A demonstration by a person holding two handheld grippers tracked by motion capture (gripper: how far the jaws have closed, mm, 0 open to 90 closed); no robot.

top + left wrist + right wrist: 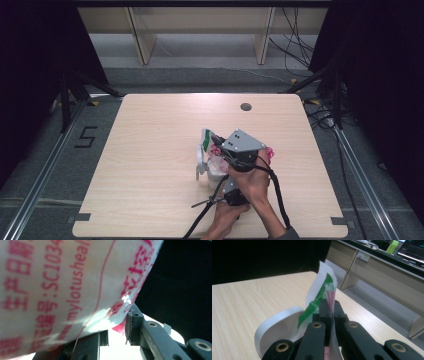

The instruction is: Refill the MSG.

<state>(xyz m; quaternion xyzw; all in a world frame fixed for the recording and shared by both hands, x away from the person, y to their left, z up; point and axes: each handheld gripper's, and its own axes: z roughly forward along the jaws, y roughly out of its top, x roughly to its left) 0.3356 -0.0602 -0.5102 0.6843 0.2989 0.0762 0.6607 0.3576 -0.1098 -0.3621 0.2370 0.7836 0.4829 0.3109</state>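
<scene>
A clear plastic bag [217, 162] with red print hangs over the middle of the table [150, 150], held between both grippers. In the right gripper view my right gripper [330, 302] is shut on a thin upright edge of the bag [331, 293]; from above it [218, 146] points up-left under its grey plate. My left gripper [221, 178] comes from below. In its own view the bag [62, 290] hangs close over the lens, and its lower edge is pinched between the narrowly parted jaws of the left gripper [116, 327]. A white curved piece [277, 327] and a green-and-white card [322, 290] sit beside the bag.
The wooden table has a round cable hole [245, 106] near its far edge. Beyond it stand pale bench legs [141, 40] and loose cables [295, 50] on the floor. A "5" [86, 136] is marked on the floor at left. Black cables trail from both grippers toward the near edge.
</scene>
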